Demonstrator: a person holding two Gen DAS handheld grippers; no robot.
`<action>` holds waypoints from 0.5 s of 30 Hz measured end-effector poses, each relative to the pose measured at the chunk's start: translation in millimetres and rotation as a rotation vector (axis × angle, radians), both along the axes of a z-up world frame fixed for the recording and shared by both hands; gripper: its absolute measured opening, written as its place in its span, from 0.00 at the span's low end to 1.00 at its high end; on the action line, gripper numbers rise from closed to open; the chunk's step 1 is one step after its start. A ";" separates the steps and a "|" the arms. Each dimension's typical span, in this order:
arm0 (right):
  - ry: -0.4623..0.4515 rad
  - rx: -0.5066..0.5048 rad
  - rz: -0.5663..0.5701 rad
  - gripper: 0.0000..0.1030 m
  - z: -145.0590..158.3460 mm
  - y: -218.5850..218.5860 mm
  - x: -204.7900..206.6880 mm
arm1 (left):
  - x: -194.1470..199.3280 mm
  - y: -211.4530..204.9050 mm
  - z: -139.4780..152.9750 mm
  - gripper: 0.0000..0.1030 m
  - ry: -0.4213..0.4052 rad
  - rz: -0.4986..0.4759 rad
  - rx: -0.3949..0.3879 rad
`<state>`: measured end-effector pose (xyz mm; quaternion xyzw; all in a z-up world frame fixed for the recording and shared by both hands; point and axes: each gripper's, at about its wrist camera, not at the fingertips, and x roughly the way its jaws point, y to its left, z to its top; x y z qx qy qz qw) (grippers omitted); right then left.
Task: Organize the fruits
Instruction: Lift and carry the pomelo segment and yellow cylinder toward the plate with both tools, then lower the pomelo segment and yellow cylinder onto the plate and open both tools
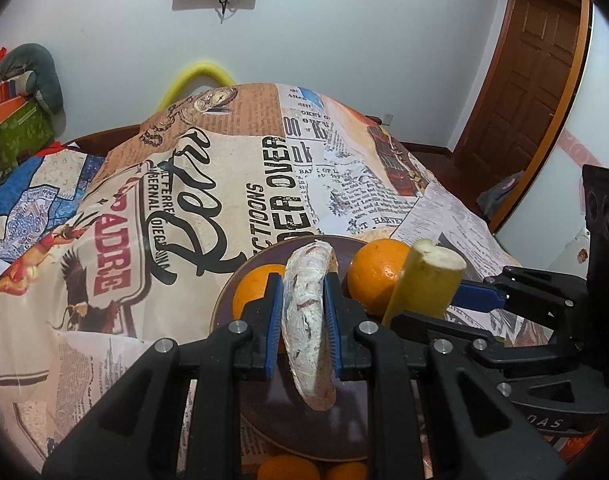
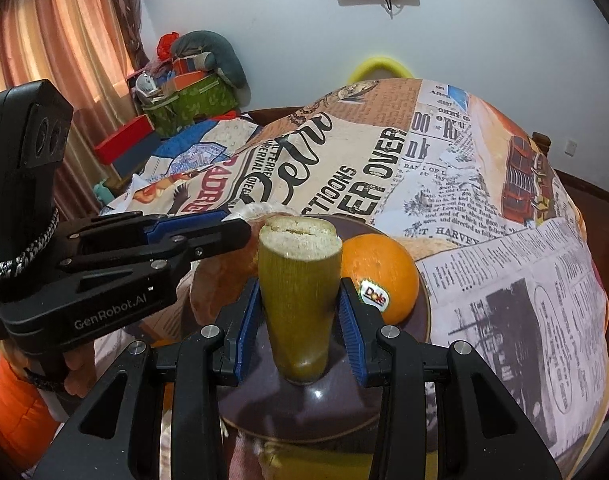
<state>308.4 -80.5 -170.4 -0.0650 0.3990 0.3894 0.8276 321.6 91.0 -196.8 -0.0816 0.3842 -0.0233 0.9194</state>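
Ideally, lower both pieces gently onto the bare plate (image 2: 304, 404) at lower centre: left claw (image 1: 303, 316) pinches the pale peel (image 1: 309, 328), right claw (image 2: 300, 328) clamps the banana (image 2: 300, 300) beside the orange (image 2: 378, 276).

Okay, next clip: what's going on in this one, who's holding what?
A person works two handheld grippers over a dark brown plate on a newspaper-print cloth. The left gripper has its jaws shut on a whitish, flat peel-like piece. The right gripper clamps a cut yellow-green banana piece. Two oranges sit on the plate; one bears a Dole sticker.
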 end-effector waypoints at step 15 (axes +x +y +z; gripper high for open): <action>-0.022 -0.016 -0.005 0.43 2.0 -4.7 -2.5 | -2.4 -4.7 7.0 0.21 0.006 0.001 0.017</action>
